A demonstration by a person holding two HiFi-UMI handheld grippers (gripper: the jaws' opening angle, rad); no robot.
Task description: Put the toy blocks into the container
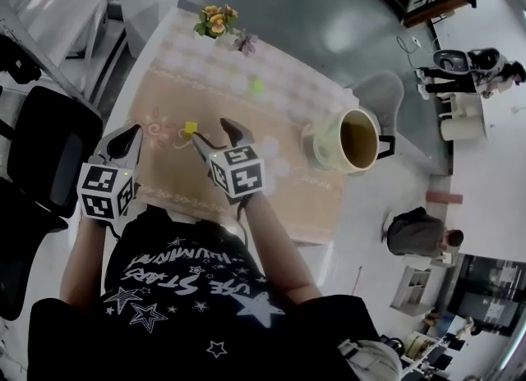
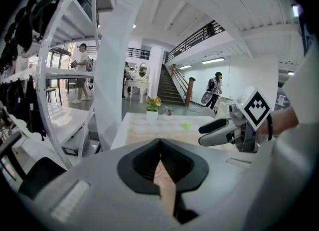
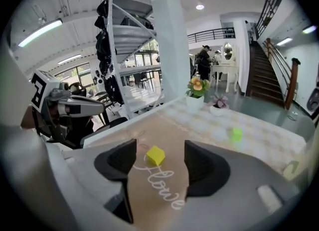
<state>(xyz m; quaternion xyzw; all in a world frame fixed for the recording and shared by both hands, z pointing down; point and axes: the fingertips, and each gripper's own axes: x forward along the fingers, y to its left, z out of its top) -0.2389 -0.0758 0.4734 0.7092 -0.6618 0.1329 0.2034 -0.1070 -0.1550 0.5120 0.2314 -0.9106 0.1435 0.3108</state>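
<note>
A small yellow block (image 1: 191, 127) lies on the brown patterned cloth, and a green block (image 1: 257, 85) lies farther back on the table. The cream cup (image 1: 322, 151) with a dark handle stands at the right. My right gripper (image 1: 215, 135) is open just short of the yellow block (image 3: 155, 155), which shows on the cloth ahead between the jaws, untouched. The green block (image 3: 236, 134) is beyond it to the right. My left gripper (image 1: 122, 143) hovers at the table's left edge, its jaws meeting at the tips (image 2: 159, 143) with nothing held.
A white pot of flowers (image 1: 215, 22) and a small purple flower (image 1: 245, 41) stand at the table's far end. A black chair (image 1: 49, 149) is left of the table, a grey chair (image 1: 382, 96) behind the cup. White shelving (image 2: 65, 75) rises on the left.
</note>
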